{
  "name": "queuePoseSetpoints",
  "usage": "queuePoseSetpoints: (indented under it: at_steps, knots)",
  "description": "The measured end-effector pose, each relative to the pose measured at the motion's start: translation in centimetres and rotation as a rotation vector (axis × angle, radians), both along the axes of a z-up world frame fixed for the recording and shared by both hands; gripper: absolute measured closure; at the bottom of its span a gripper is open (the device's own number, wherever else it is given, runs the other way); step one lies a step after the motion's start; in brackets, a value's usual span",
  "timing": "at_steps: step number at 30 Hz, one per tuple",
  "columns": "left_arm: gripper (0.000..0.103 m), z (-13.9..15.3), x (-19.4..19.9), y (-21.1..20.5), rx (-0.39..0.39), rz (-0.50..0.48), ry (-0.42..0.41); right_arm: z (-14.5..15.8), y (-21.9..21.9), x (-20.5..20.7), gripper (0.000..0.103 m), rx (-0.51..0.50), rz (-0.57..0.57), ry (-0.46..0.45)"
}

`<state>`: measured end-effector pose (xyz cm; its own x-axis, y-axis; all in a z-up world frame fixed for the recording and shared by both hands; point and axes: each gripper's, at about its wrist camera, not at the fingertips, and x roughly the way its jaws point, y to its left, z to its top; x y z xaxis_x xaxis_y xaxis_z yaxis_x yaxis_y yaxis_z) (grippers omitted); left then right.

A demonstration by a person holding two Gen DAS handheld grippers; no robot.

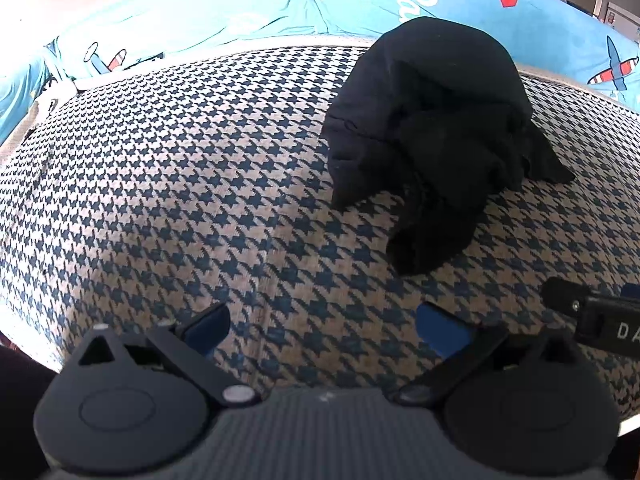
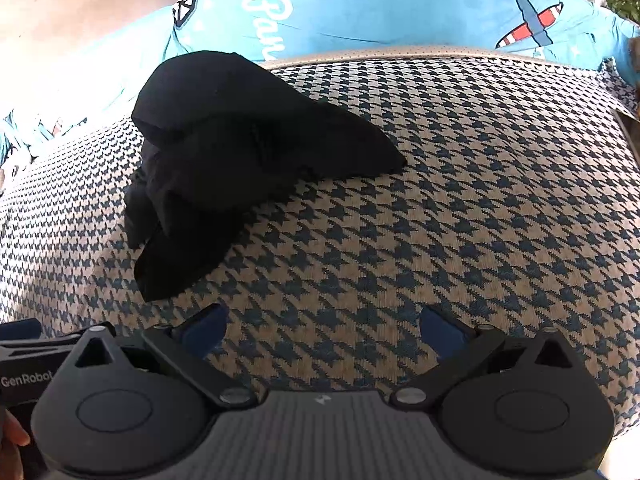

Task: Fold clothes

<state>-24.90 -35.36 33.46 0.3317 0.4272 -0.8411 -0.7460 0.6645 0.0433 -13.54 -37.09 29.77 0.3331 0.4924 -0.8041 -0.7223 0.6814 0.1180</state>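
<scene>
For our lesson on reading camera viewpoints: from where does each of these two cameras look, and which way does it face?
Left wrist view: sits on the left gripper, facing forward over the houndstooth-patterned cushion; the crumpled black garment lies ahead to the right; both fingers show, spread.
Right wrist view: sits on the right gripper, facing the same cushion; the garment lies ahead to the left; both fingers show, spread.
Shared: garment, cushion, blue aeroplane-print fabric behind; each glimpses the other gripper.

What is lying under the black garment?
The black garment lies crumpled on the houndstooth cover. Whatever is beneath its folds is covered and cannot be seen.
</scene>
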Motion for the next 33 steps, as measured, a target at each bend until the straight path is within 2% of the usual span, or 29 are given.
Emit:
queuePoseSetpoints:
  at_steps: [9, 19, 24, 33]
  knots:
    - [0.0, 1.5, 0.2, -0.2, -0.035, 0.024, -0.007, -0.3, 0.1, -0.3, 0.0, 0.014, 0.032, 0.02]
    - [0.0, -0.3, 3.1, 0.5, -0.01, 0.053, 0.012, -0.2, 0.4, -0.8, 0.0, 0.028, 0.057, 0.03]
    - [0.0, -2.3, 4.6, 1.7, 0.028, 0.052, 0.031, -0.4, 0.5, -0.8, 0.0, 0.019, 0.054, 0.027]
    - [0.0, -2.0, 5.5, 1.0, 0.039, 0.062, 0.04, -0.5, 0.4, -0.7, 0.0, 0.015, 0.047, 0.035]
